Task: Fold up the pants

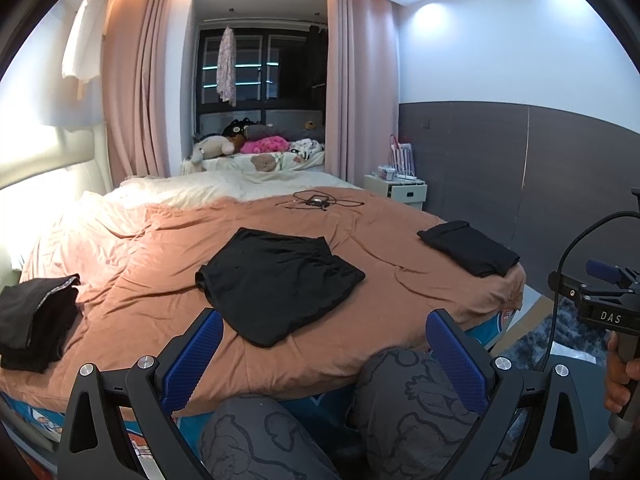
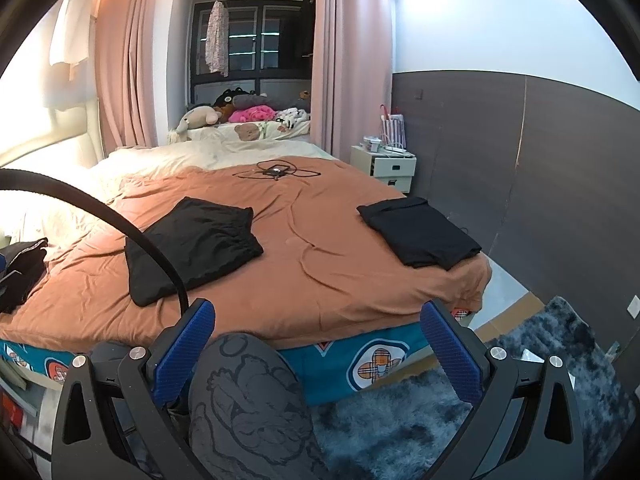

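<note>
Left wrist view looks across the bed [image 1: 168,264], covered by a rust-brown blanket [image 1: 360,224], and the bed serves as landmark for all else. Behind its far end hang pink curtains [image 1: 136,92] around a dark window [image 1: 260,68], with stuffed toys [image 1: 240,144] heaped on the ledge just past the pillows. To the bed's far right corner stands a small white nightstand [image 1: 404,190]. On the floor beside the bed's near right corner lies a shaggy blue-grey rug [image 2: 440,412].

Near the middle of the bed, toward its near edge, lie the black pants [image 1: 276,284], spread flat and partly folded. A second black garment, the folded piece [image 1: 468,248], rests on the bed's near right corner. A dark clothes pile [image 1: 32,320] sits on the bed's near left edge. A tangled black cable [image 1: 316,201] lies on the blanket toward the bed's far end.

The left gripper [image 1: 324,344] hovers off the bed's near edge, its blue fingers [image 1: 200,356] spread wide and holding nothing. The right gripper [image 2: 320,336] hangs likewise beyond the near edge, its fingers [image 2: 452,352] wide apart and empty, over the person's patterned knee [image 2: 248,396].
</note>
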Demonstrator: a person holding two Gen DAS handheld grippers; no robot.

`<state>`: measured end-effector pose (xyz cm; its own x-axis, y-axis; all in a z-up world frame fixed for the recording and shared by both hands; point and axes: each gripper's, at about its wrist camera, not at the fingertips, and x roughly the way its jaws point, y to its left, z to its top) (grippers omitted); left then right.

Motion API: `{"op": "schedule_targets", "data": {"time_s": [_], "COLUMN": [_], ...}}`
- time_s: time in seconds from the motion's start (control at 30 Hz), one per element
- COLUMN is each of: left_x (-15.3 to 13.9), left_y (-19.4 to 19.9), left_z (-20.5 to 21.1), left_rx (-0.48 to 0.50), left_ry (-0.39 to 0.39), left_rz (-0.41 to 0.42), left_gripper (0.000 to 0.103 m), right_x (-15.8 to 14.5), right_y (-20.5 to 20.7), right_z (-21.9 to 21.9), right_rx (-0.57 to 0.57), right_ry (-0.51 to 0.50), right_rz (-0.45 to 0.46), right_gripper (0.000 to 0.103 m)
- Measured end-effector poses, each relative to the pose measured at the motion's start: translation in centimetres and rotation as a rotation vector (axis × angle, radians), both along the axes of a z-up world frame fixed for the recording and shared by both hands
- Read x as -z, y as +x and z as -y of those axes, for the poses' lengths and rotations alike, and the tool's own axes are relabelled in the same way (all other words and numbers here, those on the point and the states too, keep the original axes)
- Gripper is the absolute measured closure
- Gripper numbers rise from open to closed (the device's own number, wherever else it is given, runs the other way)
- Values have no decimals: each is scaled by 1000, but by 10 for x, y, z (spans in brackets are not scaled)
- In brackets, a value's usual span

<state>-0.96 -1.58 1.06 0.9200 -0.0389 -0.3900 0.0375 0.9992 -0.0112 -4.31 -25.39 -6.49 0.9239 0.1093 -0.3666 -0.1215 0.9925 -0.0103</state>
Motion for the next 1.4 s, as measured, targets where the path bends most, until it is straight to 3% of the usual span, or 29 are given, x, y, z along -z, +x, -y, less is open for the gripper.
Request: {"op": "schedule_targets", "data": {"time_s": [0.6, 1.4], "left_x": [3, 5], "left_y": [0, -2], "left_z": [-13, -15], "left_rx": [-27, -23], "left_ry": [-54, -58], "left_rz": [0, 5], "left_gripper": [1, 1], "right_x": [2, 3], "right_y": [-2, -3], "right_z": [-4, -6], "right_rx": [-15, -17], "right_ry": [-12, -10], "right_rz": [9, 10], "right_gripper": [0, 0]}}
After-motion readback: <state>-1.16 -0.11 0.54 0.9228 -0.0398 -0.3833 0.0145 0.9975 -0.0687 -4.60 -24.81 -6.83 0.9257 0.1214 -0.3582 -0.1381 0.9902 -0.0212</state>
